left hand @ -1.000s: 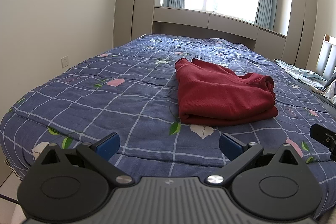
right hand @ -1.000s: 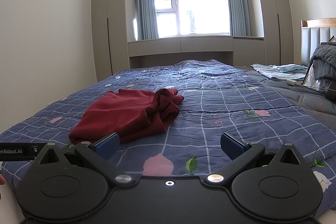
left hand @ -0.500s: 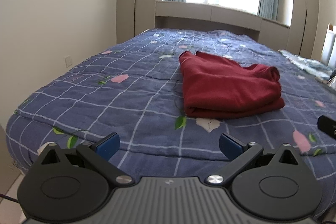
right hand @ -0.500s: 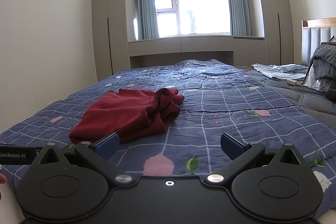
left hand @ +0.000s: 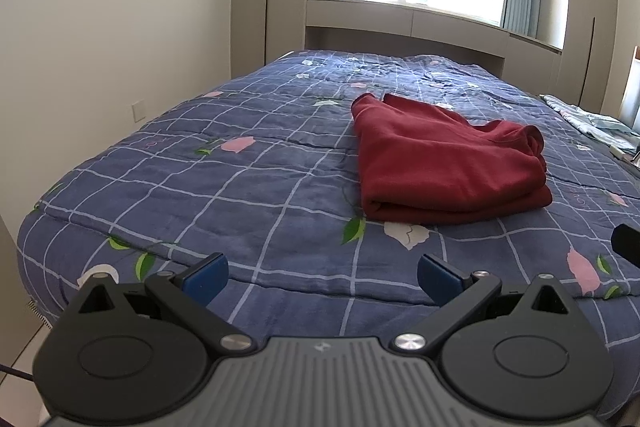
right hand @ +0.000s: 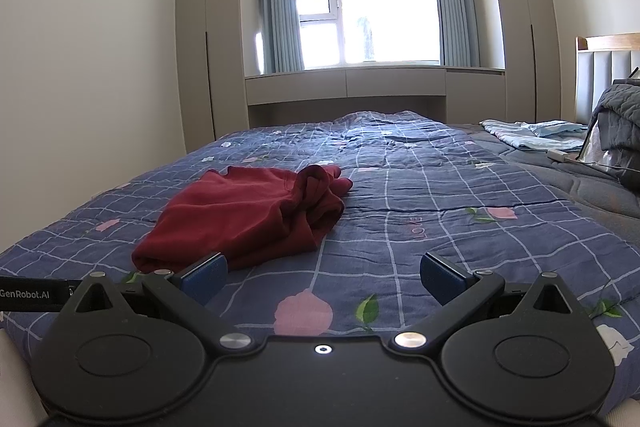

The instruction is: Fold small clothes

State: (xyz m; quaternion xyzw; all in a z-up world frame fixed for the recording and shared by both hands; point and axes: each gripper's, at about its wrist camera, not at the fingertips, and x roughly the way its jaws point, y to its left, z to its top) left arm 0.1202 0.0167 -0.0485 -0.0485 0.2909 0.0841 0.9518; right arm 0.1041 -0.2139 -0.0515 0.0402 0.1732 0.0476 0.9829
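Observation:
A dark red garment (left hand: 448,163) lies folded in a flat stack on the blue checked bedspread (left hand: 248,195). In the right wrist view the garment (right hand: 248,215) lies ahead and to the left, its bunched end toward the window. My left gripper (left hand: 322,277) is open and empty, held over the near edge of the bed, short of the garment. My right gripper (right hand: 322,277) is open and empty, also near the bed's front edge, to the right of the garment. The left gripper's body (right hand: 32,294) shows at the left edge of the right wrist view.
A pale blue cloth (right hand: 532,135) and a grey quilt pile (right hand: 620,123) lie at the bed's far right by the headboard. A white wall (left hand: 100,47) runs along the bed's left side. Cabinets and a window (right hand: 368,3) stand behind the bed.
My left gripper has tilted and pulled back a little, so the garment sits slightly farther right and higher in its view. The right gripper has stayed still. Both stay open.

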